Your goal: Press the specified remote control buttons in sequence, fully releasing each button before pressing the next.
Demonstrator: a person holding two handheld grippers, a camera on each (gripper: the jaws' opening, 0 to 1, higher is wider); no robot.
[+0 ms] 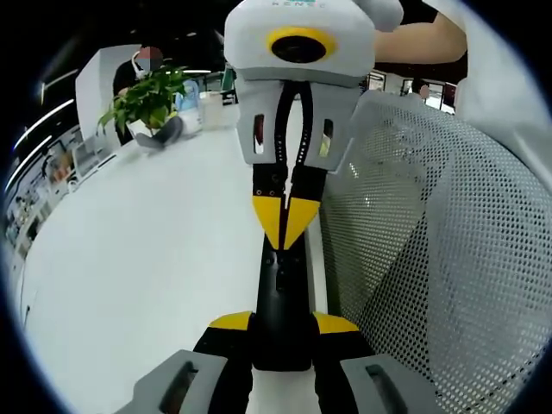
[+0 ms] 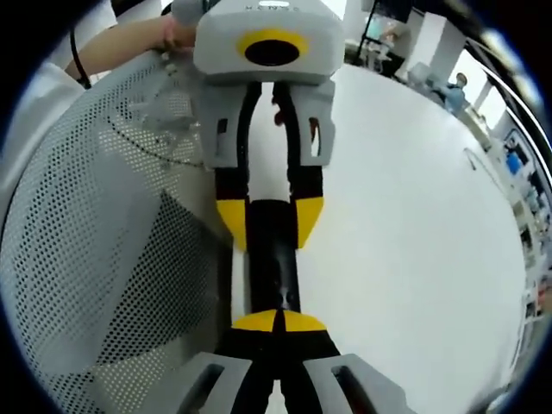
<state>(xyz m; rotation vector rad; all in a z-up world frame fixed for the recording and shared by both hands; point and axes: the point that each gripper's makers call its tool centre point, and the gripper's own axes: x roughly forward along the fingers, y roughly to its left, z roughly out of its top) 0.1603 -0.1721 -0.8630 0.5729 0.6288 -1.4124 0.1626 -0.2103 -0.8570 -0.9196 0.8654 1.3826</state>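
A slim black remote control [image 1: 281,289] lies lengthwise over the white table [image 1: 155,259], held at one end between the yellow-tipped jaws of my left gripper [image 1: 283,323], which is shut on it. My right gripper [image 1: 285,220] comes from the opposite side with its yellow tips closed together, resting on the remote's upper face. In the right gripper view, the same closed tips of the right gripper [image 2: 278,321] sit on the remote [image 2: 272,263], and the left gripper [image 2: 269,217] clamps its far end. The buttons are too dark to make out.
A white mesh basket [image 1: 448,250] stands close beside the remote, also visible as the mesh basket [image 2: 95,233]. A potted plant [image 1: 147,99] stands at the table's far side. A person's arm [image 2: 121,39] reaches over the basket. Open white tabletop [image 2: 414,224] lies on the other side.
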